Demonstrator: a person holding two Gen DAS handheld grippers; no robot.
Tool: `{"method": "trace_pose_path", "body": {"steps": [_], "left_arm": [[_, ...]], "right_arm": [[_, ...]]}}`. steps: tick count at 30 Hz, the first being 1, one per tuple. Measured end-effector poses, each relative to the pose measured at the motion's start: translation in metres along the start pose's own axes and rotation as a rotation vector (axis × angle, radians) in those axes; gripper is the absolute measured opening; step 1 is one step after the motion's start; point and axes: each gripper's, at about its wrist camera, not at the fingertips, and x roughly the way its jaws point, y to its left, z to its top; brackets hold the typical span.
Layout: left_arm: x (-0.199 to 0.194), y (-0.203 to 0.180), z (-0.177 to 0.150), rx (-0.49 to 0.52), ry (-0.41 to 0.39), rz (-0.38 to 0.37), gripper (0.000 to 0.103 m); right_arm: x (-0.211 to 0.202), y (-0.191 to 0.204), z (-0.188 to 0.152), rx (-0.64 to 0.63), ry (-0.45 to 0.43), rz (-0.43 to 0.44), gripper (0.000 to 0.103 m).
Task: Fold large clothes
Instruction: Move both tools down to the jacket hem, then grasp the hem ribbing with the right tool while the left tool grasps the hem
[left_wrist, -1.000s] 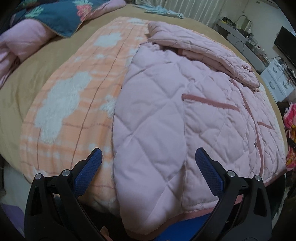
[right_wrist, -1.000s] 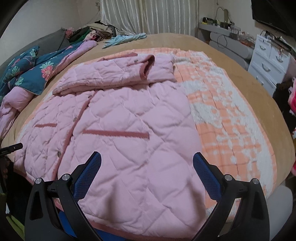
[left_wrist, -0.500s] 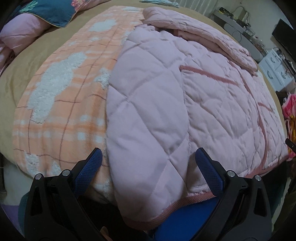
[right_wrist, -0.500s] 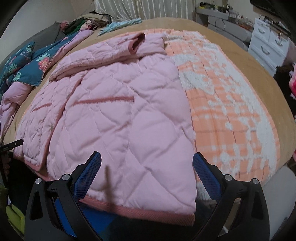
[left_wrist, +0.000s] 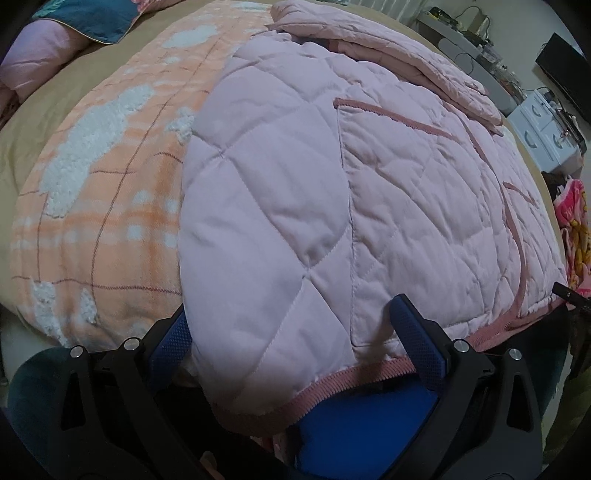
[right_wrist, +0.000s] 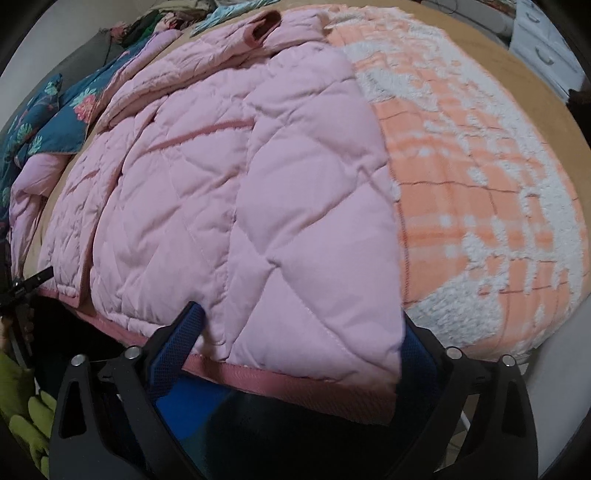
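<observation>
Quilted matt pink jacket, ribbed hem, fluffy orange-and-white fleece blanket, matt black plastic tool arms.

Quick count: one pink quilted jacket spread on one bed, with one orange-and-white checked blanket under it. Two pocket trims show on the jacket front. One teal floral quilt sits at the far side, plus one white drawer unit. Two hand-held grippers: the left hand-held gripper and the right hand-held gripper, two blue pads each.
</observation>
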Motion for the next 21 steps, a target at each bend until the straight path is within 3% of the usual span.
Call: {"method": "trace_pose_path", "body": {"steps": [2,4,6,10,13,16,21], "left_arm": [[0.001,0.0,0.0,-0.004,0.001,-0.002,0.094],[0.001,0.0,-0.001,-0.005,0.002,-0.004,0.094],[0.001,0.0,0.0,-0.012,0.004,-0.006,0.094],[0.0,0.0,0.0,-0.017,0.005,-0.016,0.094],[-0.002,0.0,-0.001,-0.013,0.002,-0.023,0.089],[-0.005,-0.003,-0.002,-0.003,0.001,-0.036,0.074],[-0.017,-0.008,-0.005,0.05,-0.023,-0.003,0.027]], "right_arm": [[0.0,0.004,-0.001,-0.025,-0.005,-0.003,0.078],[-0.006,0.007,-0.002,-0.039,-0.03,0.012,0.063],[-0.017,0.008,-0.002,-0.047,-0.081,0.03,0.033],[-0.045,0.01,0.002,-0.051,-0.203,0.106,0.025],[-0.061,0.019,0.008,-0.068,-0.288,0.129,0.023],[-0.071,0.021,0.015,-0.059,-0.343,0.151,0.022],[-0.081,0.027,0.025,-0.055,-0.406,0.162,0.021]]}}
